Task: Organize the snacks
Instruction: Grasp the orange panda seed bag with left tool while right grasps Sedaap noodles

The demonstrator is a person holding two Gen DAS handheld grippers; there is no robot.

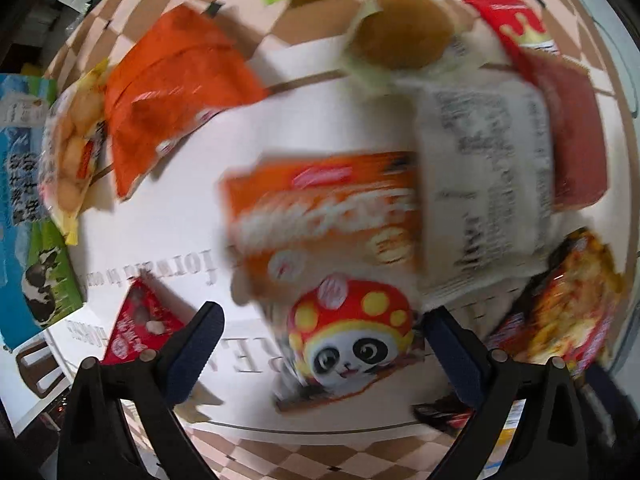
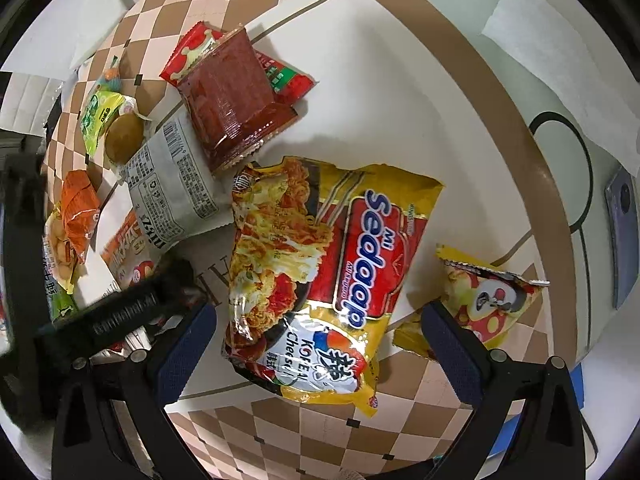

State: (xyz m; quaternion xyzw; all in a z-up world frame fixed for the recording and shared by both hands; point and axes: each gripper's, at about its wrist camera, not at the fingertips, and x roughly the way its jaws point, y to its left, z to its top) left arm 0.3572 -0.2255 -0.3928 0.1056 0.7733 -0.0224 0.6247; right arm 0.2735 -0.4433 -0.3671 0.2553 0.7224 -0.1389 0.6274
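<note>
Under the left gripper (image 1: 320,344), whose jaws are wide open and hold nothing, lies the orange panda snack pack (image 1: 332,248). That picture is blurry, so a grab could miss or bump the white bag (image 1: 488,184) beside it.

From the right wrist, the right gripper (image 2: 316,348) is open and empty over the Sedaap noodle packet (image 2: 320,276). This shiny packet could slip.

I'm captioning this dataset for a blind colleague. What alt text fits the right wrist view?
The open right gripper hovers over a yellow Mi Sedaap noodle packet lying on a round table with a checkered border. A small yellow panda snack bag lies to its right; a dark red packet and a white packet lie beyond.
</note>
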